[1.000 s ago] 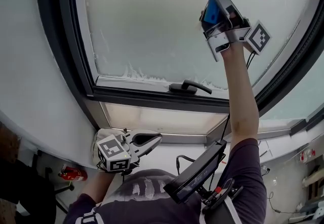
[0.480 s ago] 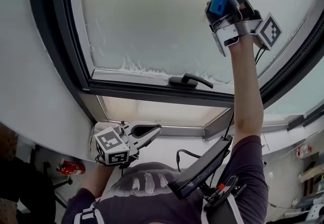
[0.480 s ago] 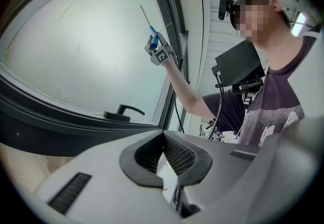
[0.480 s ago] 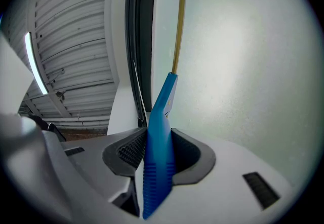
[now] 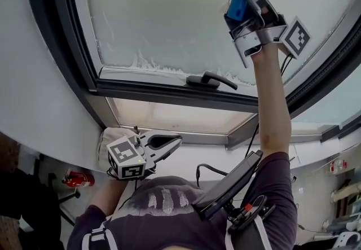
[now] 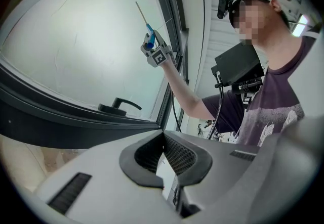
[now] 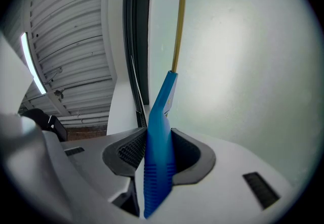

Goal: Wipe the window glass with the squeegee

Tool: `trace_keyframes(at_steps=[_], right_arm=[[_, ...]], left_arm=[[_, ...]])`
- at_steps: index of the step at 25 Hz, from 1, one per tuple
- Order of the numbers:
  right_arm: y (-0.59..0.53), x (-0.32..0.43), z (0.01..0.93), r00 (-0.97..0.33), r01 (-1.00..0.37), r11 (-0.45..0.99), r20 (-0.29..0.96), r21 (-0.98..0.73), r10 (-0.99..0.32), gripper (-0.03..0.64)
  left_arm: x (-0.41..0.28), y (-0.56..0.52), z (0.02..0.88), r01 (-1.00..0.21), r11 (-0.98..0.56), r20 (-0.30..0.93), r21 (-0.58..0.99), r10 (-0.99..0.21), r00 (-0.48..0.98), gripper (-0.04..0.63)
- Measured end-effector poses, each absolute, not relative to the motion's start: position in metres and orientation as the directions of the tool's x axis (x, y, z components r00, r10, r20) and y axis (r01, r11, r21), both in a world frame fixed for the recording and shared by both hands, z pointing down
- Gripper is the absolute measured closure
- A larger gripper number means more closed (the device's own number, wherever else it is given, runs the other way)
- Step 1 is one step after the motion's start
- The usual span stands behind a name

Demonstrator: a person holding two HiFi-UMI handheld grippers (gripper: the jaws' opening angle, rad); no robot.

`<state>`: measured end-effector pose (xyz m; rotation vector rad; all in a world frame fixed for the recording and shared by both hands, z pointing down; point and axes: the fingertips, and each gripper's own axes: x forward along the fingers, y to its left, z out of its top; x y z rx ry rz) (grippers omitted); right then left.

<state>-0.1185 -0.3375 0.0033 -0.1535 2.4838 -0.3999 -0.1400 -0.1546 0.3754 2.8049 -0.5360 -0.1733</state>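
Right gripper [image 7: 158, 149] has dipped, fingers clenched on the squeegee [image 7: 161, 112] (left gripper [image 6: 163, 139] fingers clenched, empty).

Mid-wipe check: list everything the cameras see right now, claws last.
Window glass: one, frosted pale, upper head view.
Window frame: one, dark, around the glass.
Window handle: one, black, on the lower rail.
Squeegee: one, blue handle, yellow blade, up by the glass.
Red object: one, low left, too small to name.
Black device: one, at the person's chest.
Right claw: one, grey, shut on squeegee, raised.
Left claw: one, grey, shut, empty, held low.
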Motion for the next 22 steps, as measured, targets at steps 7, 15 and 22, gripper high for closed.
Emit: trace_keyframes(at_steps=[7, 15, 22], right_arm=[[-0.333, -0.119, 0.042, -0.831, -0.01, 0.938, -0.52, -0.346, -0.2, 0.477], [-0.334, -0.122, 0.061, -0.853, -0.004, 0.931, -0.484, -0.365, -0.193, 0.477], [-0.336, -0.123, 0.082, -0.868, 0.008, 0.919, -0.458, -0.394, -0.189, 0.477]], left_arm=[[-0.135, -0.148, 0.386, -0.36, -0.879, -0.052, 0.312, -0.394, 0.918, 0.589], [-0.13, -0.143, 0.388, -0.372, -0.866, -0.04, 0.333, -0.407, 0.912, 0.589], [-0.124, -0.142, 0.389, -0.374, -0.858, -0.034, 0.353, -0.411, 0.911, 0.589]])
